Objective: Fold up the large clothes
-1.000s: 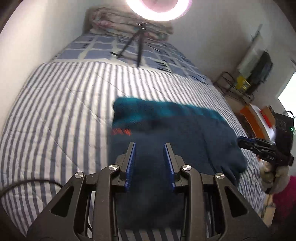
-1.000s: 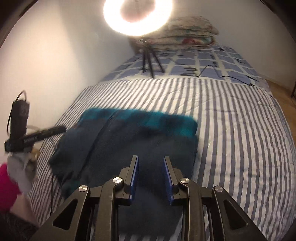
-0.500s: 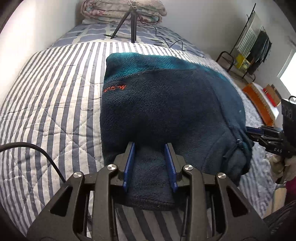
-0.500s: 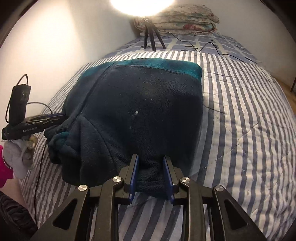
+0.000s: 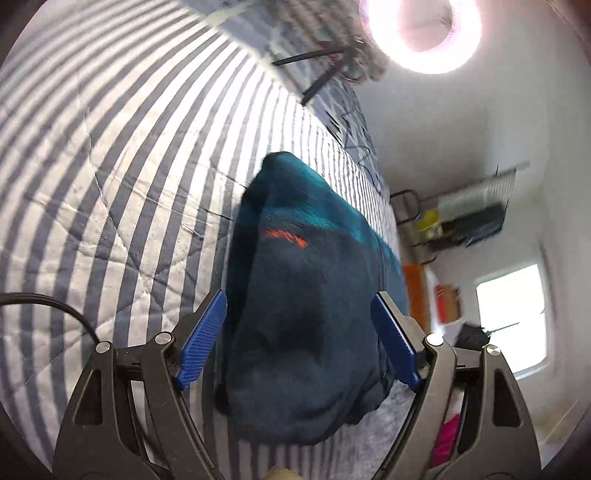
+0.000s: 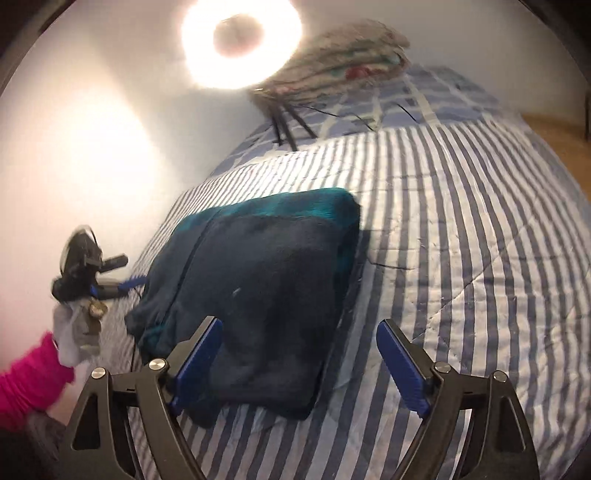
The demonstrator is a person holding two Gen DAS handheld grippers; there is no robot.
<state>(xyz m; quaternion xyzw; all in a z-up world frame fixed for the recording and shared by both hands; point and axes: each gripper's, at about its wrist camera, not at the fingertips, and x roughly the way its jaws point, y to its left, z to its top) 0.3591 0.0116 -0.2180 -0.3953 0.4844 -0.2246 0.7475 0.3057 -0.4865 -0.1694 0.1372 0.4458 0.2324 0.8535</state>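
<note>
Both jaws wide, clear of fleece [image 6: 258, 288]

A home bedroom: striped quilted bed [image 6: 461, 258], stacked blankets [image 6: 343, 55], clothes rack [image 5: 469, 214]

Left wrist view: looks forward between its own spread blue-padded fingers [image 5: 395, 343], rolled to one side so the room leans; sits close above the near end of the folded dark navy and teal fleece garment [image 5: 299, 317] on the blue-and-white striped quilt [image 5: 110, 177].

Right wrist view: looks forward from low over the near edge of the quilt [image 6: 461, 258], roughly level, the fleece [image 6: 258, 295] left of centre and near.

Shared: both face the far end of the bed, taking in the fleece, the quilt and the glowing white ring lamp [image 5: 424, 33] [image 6: 240, 40].

Cross-sight: the left gripper [image 6: 107, 284] appears at the right view's left edge.
</note>
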